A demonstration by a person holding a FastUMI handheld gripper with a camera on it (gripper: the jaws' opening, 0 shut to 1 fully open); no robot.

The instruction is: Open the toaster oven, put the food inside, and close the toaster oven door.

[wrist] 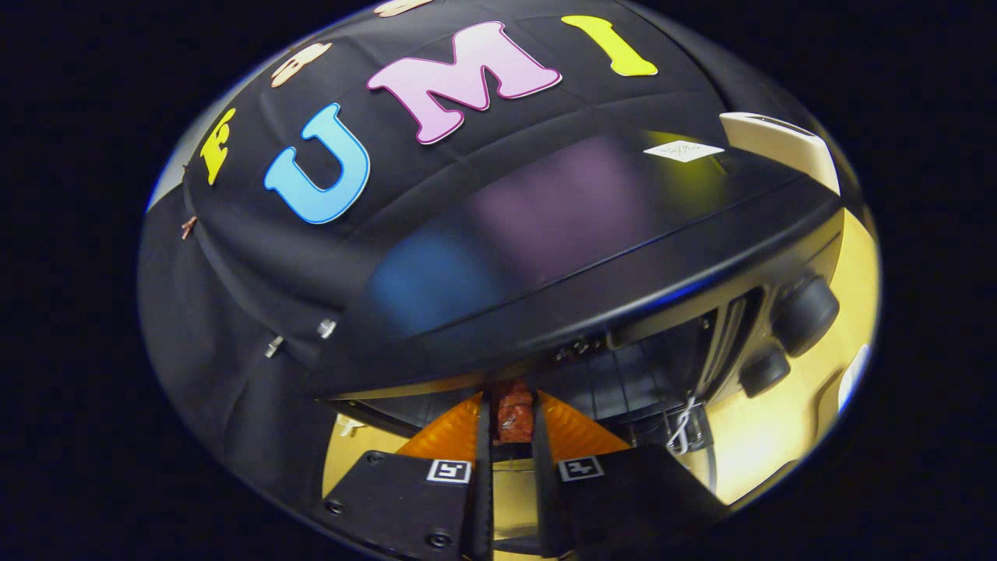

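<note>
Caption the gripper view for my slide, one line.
Hand-held gripper shut on a reddish piece of food, holding it at the open mouth of the black toaster oven, knobs beside.

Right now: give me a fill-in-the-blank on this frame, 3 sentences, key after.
1. The gripper is shut on the ____, a reddish piece pinched between both fingers.
2. The food sits at the mouth of the oven, so the oven door must be ____.
3. The two round knobs lie to the ____ of the oven's opening.

Missing words: food; open; right
</note>
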